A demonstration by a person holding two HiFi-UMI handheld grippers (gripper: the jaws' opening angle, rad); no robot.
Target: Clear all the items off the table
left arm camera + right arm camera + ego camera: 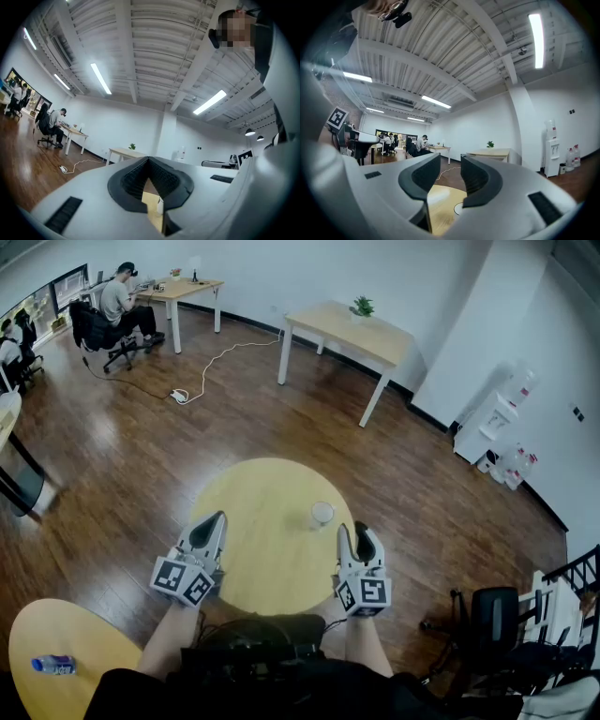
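You are setting up to take the small whitish cup point(322, 514), just right of frame centre on the round yellow wooden table point(253, 568). Your right gripper point(356, 532) is hovering below it, jaws apart and empty; your left gripper point(218, 518) is hovering with its jaws together. Next, the right jaws need to straddle the cup and close.

A small pale cup point(322, 514) stands upright on the round yellow tabletop point(246, 559). It is round, and its top looks whitish. It sits on the right half of the tabletop, a bit closer to the far edge than the near edge.
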